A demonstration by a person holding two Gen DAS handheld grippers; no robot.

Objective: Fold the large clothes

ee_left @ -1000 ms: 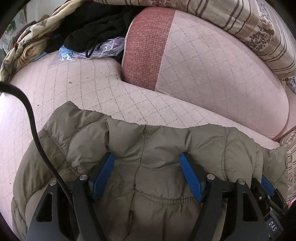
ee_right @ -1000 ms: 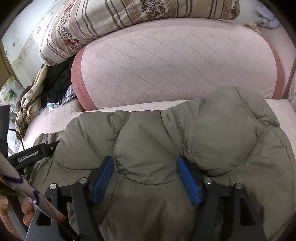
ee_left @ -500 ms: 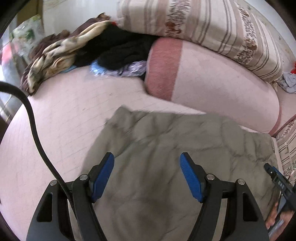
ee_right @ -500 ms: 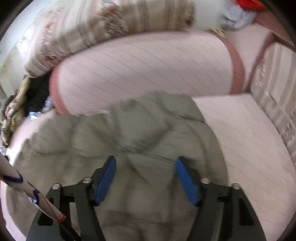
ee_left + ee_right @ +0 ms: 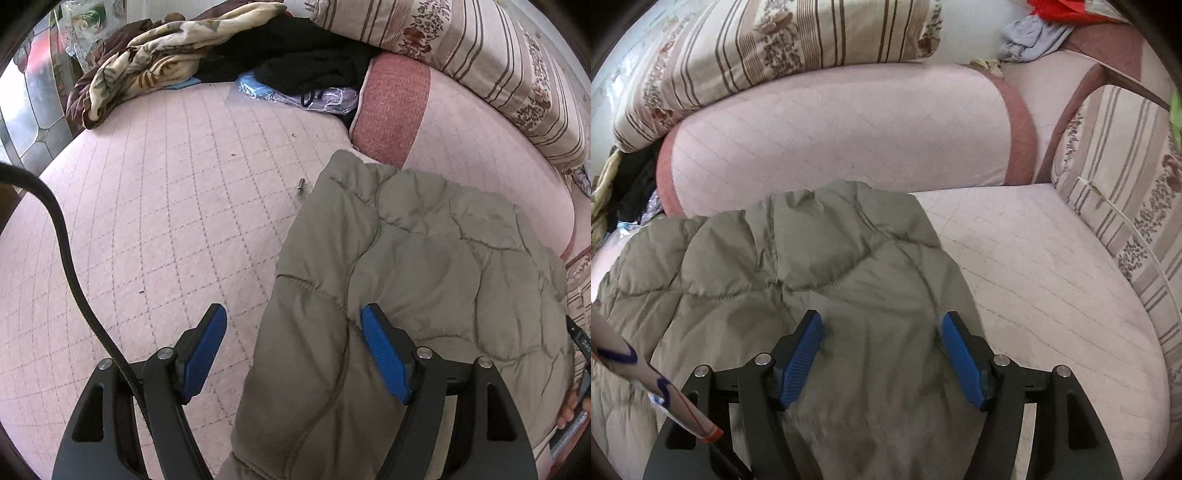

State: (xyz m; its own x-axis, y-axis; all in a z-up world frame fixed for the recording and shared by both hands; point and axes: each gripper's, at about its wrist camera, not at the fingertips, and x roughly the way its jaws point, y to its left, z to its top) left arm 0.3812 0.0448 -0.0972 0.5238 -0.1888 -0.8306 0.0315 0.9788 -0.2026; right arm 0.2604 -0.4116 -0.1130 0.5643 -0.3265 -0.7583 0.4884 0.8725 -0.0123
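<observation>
Both jaws released, the left gripper (image 5: 293, 356) and right gripper (image 5: 882, 363), just widening, hang above the olive padded jacket (image 5: 798, 266) lying folded on the pink sofa seat (image 5: 155, 206); next likely regrasp an edge.

Olive-grey quilted jacket (image 5: 424, 266) – stitched in puffy irregular panels. Pale pink sofa seat (image 5: 166, 206) with thin brown diamond grid; bolster cushion (image 5: 842, 129) same pink, faint quilted lines, dusty-red woven end bands. Cream pillow (image 5: 768, 48) with brown stripes and floral bands. Cream-and-brown leaf-print blanket (image 5: 147, 62), black clothing (image 5: 306, 55) beside it, blue item in clear plastic (image 5: 255, 86). Black gripper frames, blue ribbed pads (image 5: 384, 354) – both sides. Red cloth (image 5: 1060, 9), grey cloth (image 5: 1030, 35) far corner.
</observation>
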